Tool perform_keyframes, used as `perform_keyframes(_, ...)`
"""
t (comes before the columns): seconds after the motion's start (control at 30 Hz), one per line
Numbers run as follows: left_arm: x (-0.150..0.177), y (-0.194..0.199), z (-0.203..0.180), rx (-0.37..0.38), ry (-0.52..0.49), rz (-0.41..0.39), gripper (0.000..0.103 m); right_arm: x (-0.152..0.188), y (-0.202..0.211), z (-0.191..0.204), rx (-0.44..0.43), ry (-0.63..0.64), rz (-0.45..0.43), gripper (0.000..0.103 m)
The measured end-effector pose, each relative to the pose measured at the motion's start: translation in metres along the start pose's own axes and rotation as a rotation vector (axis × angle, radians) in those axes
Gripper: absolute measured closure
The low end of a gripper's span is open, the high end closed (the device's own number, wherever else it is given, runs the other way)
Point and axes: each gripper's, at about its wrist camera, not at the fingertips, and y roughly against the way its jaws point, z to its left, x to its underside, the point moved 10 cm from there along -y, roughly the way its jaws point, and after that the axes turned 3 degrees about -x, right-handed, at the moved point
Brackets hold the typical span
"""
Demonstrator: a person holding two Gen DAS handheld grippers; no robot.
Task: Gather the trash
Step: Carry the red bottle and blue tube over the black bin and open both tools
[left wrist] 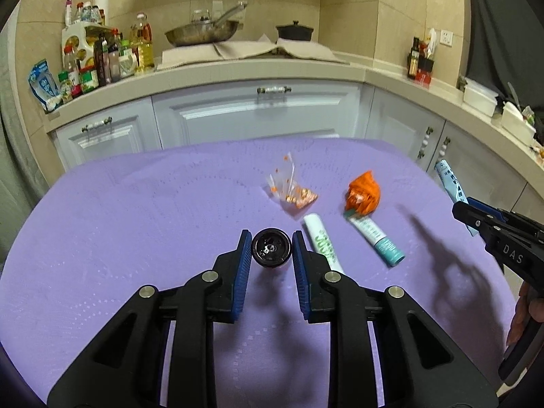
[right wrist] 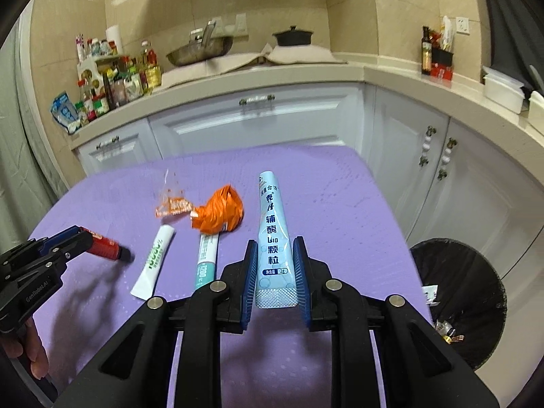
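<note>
Progress is partial: left gripper point(left wrist: 271, 251) jaws clamp a small red bottle point(right wrist: 107, 247), and right gripper point(right wrist: 274, 261) jaws clamp a blue sachet point(right wrist: 272, 224). Four items remain on the tabletop point(left wrist: 136, 210); the bin point(right wrist: 476, 272), right, holds scraps.

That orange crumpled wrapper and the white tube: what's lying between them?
The teal-capped sachet, its far end tucked under the orange wrapper, beside the white tube; the right wrist view shows it.
</note>
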Motion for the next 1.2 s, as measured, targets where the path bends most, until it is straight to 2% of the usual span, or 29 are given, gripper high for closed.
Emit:
perform_keyframes(0.23,-0.015,0.02,-0.016,0.024,-0.003,-0.063,0.08,-0.006,0.029,-0.02,0.045,-0.013,-0.063,0.081)
perform_keyframes(0.43,-0.021,0.033,-0.047,0.064,-0.033,-0.097,0.08,-0.005,0.056,-0.05,0.096,-0.049,-0.108,0.081)
perform_keyframes(0.8,-0.025,0.049,-0.129,0.17,-0.111,-0.139,0.08,0.007,0.1,-0.112,0.19,-0.133,-0.166,0.081)
perform_keyframes(1.2,-0.015,0.049,-0.24,0.3,-0.213,-0.153,0.08,0.03,0.132,-0.184,0.306,-0.214,-0.183,0.081)
